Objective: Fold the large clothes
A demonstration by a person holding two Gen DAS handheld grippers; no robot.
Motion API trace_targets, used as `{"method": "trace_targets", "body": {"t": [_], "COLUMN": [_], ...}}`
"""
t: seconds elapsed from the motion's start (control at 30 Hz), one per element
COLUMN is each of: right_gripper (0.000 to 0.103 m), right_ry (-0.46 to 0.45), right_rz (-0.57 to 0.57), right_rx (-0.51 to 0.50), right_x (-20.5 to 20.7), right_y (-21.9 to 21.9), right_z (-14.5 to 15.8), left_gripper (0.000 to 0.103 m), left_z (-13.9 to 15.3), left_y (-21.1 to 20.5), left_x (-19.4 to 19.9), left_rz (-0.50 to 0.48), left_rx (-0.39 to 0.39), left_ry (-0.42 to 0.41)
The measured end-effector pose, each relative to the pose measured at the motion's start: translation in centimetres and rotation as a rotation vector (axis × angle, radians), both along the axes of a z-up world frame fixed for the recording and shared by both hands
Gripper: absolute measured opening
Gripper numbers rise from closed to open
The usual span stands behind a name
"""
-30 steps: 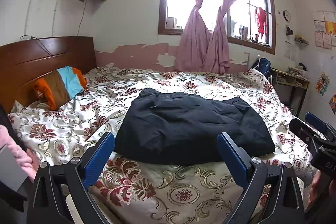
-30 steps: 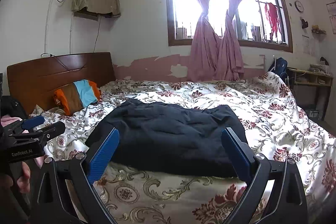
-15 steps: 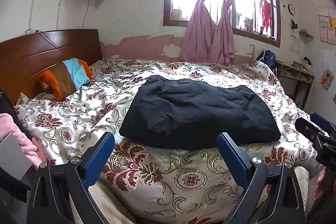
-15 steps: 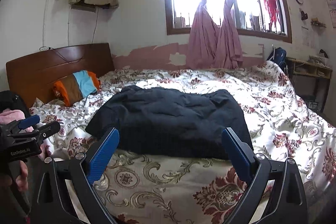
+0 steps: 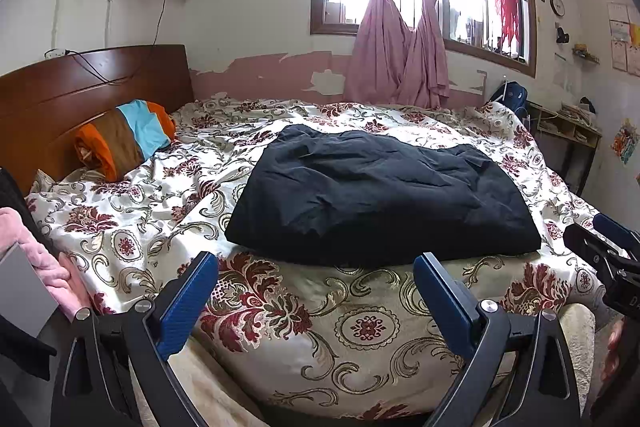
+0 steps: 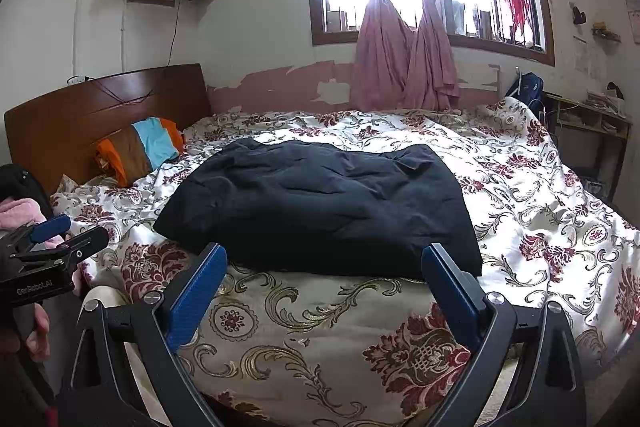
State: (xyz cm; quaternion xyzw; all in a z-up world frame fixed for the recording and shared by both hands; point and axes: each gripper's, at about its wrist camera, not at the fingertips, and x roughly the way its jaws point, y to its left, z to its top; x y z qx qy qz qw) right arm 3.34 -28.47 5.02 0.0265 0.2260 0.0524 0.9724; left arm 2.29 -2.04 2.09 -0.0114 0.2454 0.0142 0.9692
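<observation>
Dark garment folded on the bed, both grippers clear of it.

The bed's floral satin quilt (image 5: 132,227) gives me a broad flat surface, so the puffy navy folded garment (image 5: 380,195) rests mid-bed; I hold left gripper (image 5: 316,291) and right gripper (image 6: 324,279) spread, empty, near the bed's front edge.

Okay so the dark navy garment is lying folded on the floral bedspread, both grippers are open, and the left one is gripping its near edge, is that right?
Not quite. The left gripper is open but grips nothing: the left wrist view shows it held short of the dark navy garment, clear of its near edge. The rest holds: the garment lies folded on the floral bedspread, and the right gripper is open too.
</observation>
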Motion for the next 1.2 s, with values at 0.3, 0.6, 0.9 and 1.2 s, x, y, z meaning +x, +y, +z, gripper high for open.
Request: {"method": "trace_targets", "body": {"t": [0.3,0.6,0.9,1.2], "right_gripper": [0.096,0.096,0.096,0.096], "right_ry": [-0.003,-0.002,-0.003,-0.002], "right_rz": [0.000,0.001,0.001,0.003], "right_rx": [-0.001,-0.002,-0.001,-0.001], "right_x": [-0.11,-0.15,-0.17,-0.27], "right_y": [0.22,0.27,0.31,0.45], "right_z": [0.06,0.12,0.20,0.30], "left_gripper": [0.098,0.098,0.098,0.098], "left_z": [0.05,0.05,0.04,0.01], "left_y": [0.03,0.06,0.04,0.03], "left_x": [-0.02,-0.02,-0.06,-0.09], "left_rz": [-0.001,0.001,0.000,0.000], "left_rx": [-0.003,0.001,0.000,-0.001], "left_ry": [-0.001,-0.002,-0.003,-0.002]}}
